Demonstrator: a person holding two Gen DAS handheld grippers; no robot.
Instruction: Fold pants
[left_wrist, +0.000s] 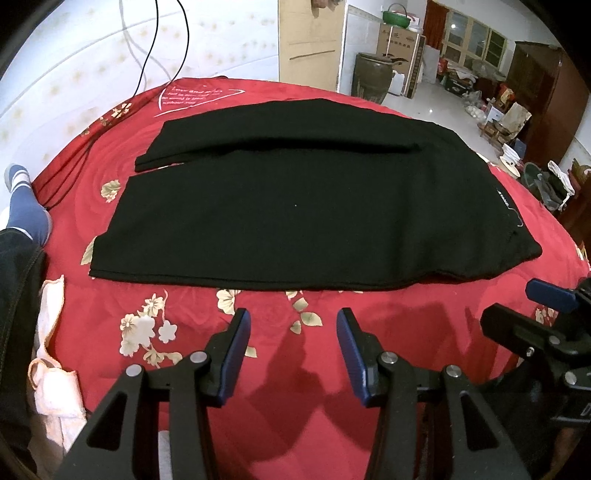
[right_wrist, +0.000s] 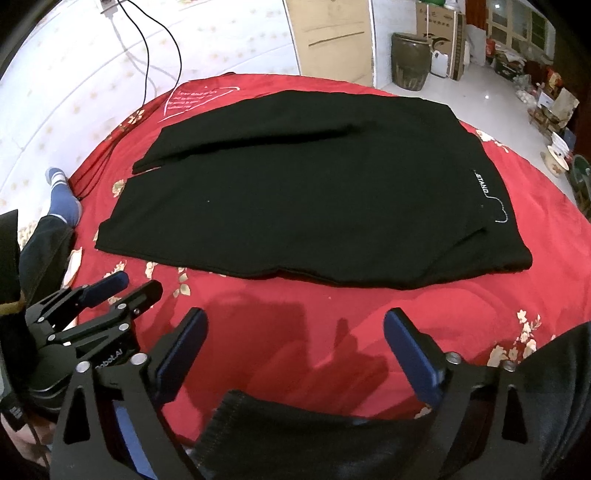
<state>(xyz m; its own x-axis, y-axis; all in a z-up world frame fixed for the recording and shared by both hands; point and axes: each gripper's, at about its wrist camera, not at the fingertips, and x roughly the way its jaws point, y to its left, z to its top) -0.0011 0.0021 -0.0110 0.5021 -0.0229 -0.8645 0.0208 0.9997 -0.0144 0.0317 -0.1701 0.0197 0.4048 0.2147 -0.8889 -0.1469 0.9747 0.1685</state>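
One pair of black pants (left_wrist: 306, 206) lies flat across the middle of both frames, spread on a red floral bedspread (left_wrist: 369, 332), its two legs side by side and pointing toward the left of the frame, the waist at the right. White lettering (right_wrist: 481, 184) runs near the waistband at the right of the right wrist view. Below the pants, at the bottom of the frame, the left tool (left_wrist: 293, 352) hovers with its blue pads spread wide, holding nothing. Likewise the right tool (right_wrist: 295, 350) stands wide apart and empty, clear of the fabric. A blue sock (left_wrist: 27, 210) shows at the left edge, and black cables (left_wrist: 155, 40) trail across the upper left.
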